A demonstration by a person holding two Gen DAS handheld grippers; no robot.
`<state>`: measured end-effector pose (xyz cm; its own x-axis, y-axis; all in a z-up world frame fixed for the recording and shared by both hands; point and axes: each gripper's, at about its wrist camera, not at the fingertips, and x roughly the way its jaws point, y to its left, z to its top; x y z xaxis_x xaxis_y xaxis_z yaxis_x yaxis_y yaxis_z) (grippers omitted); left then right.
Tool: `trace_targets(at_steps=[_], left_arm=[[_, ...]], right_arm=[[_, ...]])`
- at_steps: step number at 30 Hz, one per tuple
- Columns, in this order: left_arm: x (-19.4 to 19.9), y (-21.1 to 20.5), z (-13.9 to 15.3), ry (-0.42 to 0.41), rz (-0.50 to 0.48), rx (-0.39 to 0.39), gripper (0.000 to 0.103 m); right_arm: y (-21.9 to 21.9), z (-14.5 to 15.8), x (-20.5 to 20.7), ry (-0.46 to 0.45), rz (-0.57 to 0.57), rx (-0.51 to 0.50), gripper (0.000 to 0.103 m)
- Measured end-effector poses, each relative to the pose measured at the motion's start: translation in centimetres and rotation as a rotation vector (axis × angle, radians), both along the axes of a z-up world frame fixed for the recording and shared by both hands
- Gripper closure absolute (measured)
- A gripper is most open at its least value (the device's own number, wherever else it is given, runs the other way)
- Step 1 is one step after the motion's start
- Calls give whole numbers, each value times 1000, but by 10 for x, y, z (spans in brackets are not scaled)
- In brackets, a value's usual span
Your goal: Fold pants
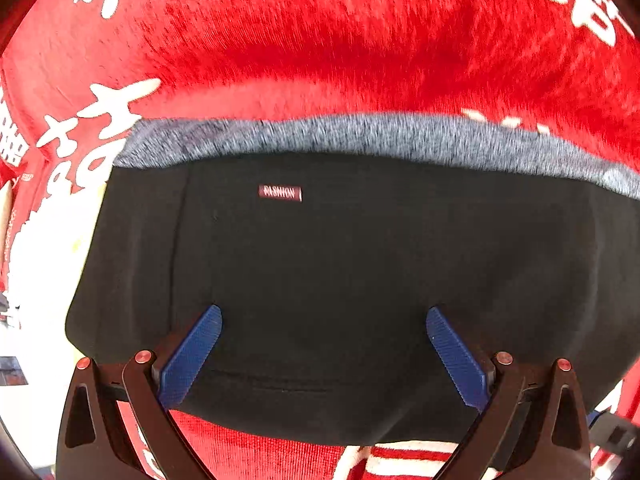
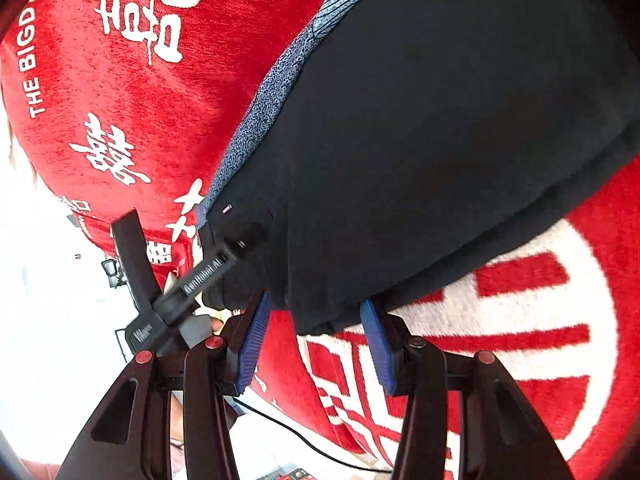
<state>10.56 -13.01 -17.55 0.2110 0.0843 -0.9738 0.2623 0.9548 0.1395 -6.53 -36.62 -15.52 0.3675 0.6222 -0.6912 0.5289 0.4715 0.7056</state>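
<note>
left gripper (image 1: 324,320) steep nose-down, jaws wide over pants (image 1: 340,280) | right gripper (image 2: 316,312) angled down, jaws apart, straddling the pants' edge, no pinch | 1 pants, 1 red cloth (image 1: 320,40)

A big red fuzzy blanket (image 1: 320,40) lies spread out, with white signs (image 2: 148,12) and the words "THE BIGD" (image 2: 30,64) on it — plus a large white circle (image 2: 560,320). A thin black cable (image 2: 304,440) runs over the bright white floor (image 2: 60,360).
</note>
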Motion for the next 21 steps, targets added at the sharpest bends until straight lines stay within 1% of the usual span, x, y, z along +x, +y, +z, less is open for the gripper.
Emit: trace_targets(at_steps=[3,6,8,9,10,11,12,13,15,16,18,19,21], left_arm=[[-6,-2,-1,-16,-40,12,0],[-5,4,3,-16,-33,-32,0],[-4,7,2,-15,-33,-35,0],[-5,8,0,-16,-42,-24,0],[-6,6,-3,-16,-57,-8,0],[-6,5,-5,-17,-72,5,0],[-8,3,-7,-20,-94,26,0],[-10,1,-8,-20,-111,40,0],[-11,1,-5,-13,-129,36,0],[-13,3,-3,-9,-125,21,0],[-14,9,2,3,-114,-13,0],[-16,12,1,9,-114,-14,0],[-18,13,-5,15,-129,9,0]], right_arm=[[3,-1,-6,3,-18,17,52],[11,-1,-12,3,-11,22,52],[17,-3,-8,-2,-8,15,51],[18,-4,-3,-1,-14,5,51],[19,-5,2,5,-18,-6,54],[19,-6,6,25,-19,-36,74],[18,-4,10,54,-12,-83,88],[18,0,13,55,-6,-104,93],[23,17,16,24,38,-164,94],[29,31,16,-1,87,-221,94],[35,42,14,-16,110,-242,95],[37,44,10,-9,107,-243,95],[41,34,2,31,99,-258,95]])
